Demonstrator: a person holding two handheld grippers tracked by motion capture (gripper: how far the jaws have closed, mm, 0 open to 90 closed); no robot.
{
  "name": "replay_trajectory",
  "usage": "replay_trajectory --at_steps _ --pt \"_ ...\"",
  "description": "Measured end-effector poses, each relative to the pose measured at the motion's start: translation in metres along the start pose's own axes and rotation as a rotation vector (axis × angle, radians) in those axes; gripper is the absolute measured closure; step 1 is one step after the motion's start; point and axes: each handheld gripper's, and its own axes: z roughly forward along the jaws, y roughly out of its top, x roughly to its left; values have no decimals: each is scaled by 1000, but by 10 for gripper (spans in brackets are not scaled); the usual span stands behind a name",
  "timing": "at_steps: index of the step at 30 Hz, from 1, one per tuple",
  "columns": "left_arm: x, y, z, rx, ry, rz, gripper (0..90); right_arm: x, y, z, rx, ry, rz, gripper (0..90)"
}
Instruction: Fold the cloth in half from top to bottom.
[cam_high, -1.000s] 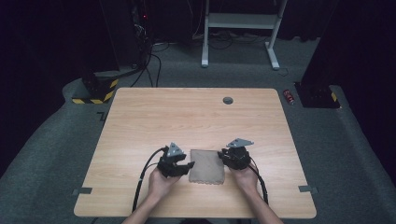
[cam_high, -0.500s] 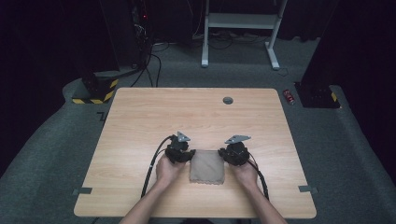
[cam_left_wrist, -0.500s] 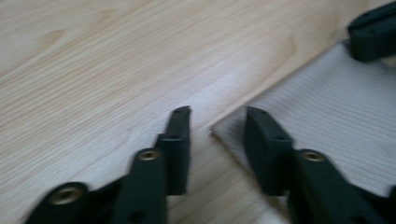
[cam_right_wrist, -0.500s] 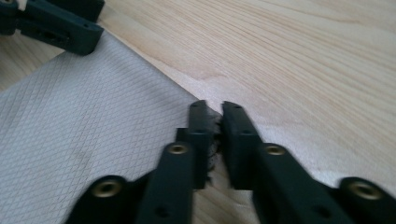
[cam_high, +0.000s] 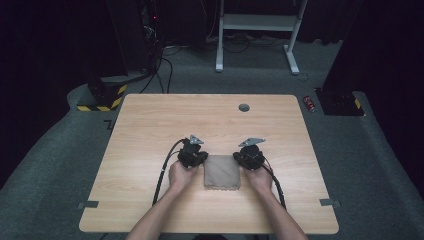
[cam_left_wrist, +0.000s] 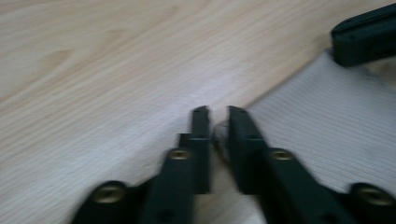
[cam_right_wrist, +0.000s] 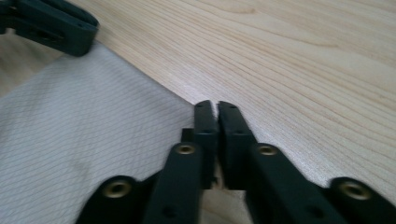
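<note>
Left gripper view has the left gripper (cam_left_wrist: 218, 122) with its jaws having just been closing, now nearly together on the far left corner of the cloth (cam_left_wrist: 327, 140), a nub of fabric pinched between them. In the right gripper view, the right gripper (cam_right_wrist: 214, 116) is clamped on the cloth's other far corner, after its jaws eased open a touch. From the high view, the folded cloth (cam_high: 222, 172) lies flat on the table (cam_high: 150, 130) between both hands, near the front edge. Both corners look gripped, so the step is likely securing the edge; next should come an even lift and a fold toward the person.
</note>
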Motion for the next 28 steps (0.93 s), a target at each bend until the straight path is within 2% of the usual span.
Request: replay_trajectory --at_steps 1,3,4,7,8,10,11,12,13,16,17,18,20,21,22,23,24,25,28 --pt "2 -1 -3 -6 2 -9 670 -2 -2 -1 -13 -3 14 716" --pt "7 -6 -14 -43 0 -38 599 -4 -5 -8 -34 -8 28 687" --pt "10 -10 -20 -56 4 -42 571 -6 -8 -13 -46 -15 25 669" --pt "17 -27 -39 -80 12 -65 527 -13 -26 -34 -65 -40 56 619" --pt "20 -36 -46 -86 31 -60 508 -17 -41 -47 -66 -76 56 601" --pt "25 -48 -57 -101 51 -73 503 -18 -46 -51 -64 -91 61 594" --pt "28 -55 -63 -109 63 -77 488 -23 -60 -63 -65 -131 70 578" --pt "30 -62 -68 -114 78 -81 488 -23 -60 -63 -65 -131 70 578" --pt "33 -69 -73 -113 96 -86 472 -28 -72 -73 -65 -157 90 572" --pt "41 -87 -86 -123 139 -102 457 -33 -81 -79 -57 -178 105 549" --pt "43 -93 -88 -122 152 -108 445 -34 -85 -81 -49 -187 106 536" --pt "45 -98 -90 -124 161 -114 418 -36 -93 -81 -66 -193 113 492" --pt "47 -106 -90 -112 190 -118 409 -36 -93 -82 -62 -203 115 473" --pt "46 -107 -91 -108 194 -115 367 -35 -94 -82 -62 -209 117 464" --pt "46 -107 -91 -105 197 -112 356 -35 -93 -82 -61 -210 118 453" --pt "41 -106 -89 -90 224 -83 339 -36 -93 -81 -56 -205 124 414" --pt "41 -106 -89 -90 224 -83 332 -36 -93 -81 -56 -205 124 414" --pt "40 -105 -88 -86 226 -65 332 -36 -93 -81 -55 -204 124 410" --pt "40 -105 -88 -86 218 -66 315 -36 -93 -81 -55 -199 123 396"
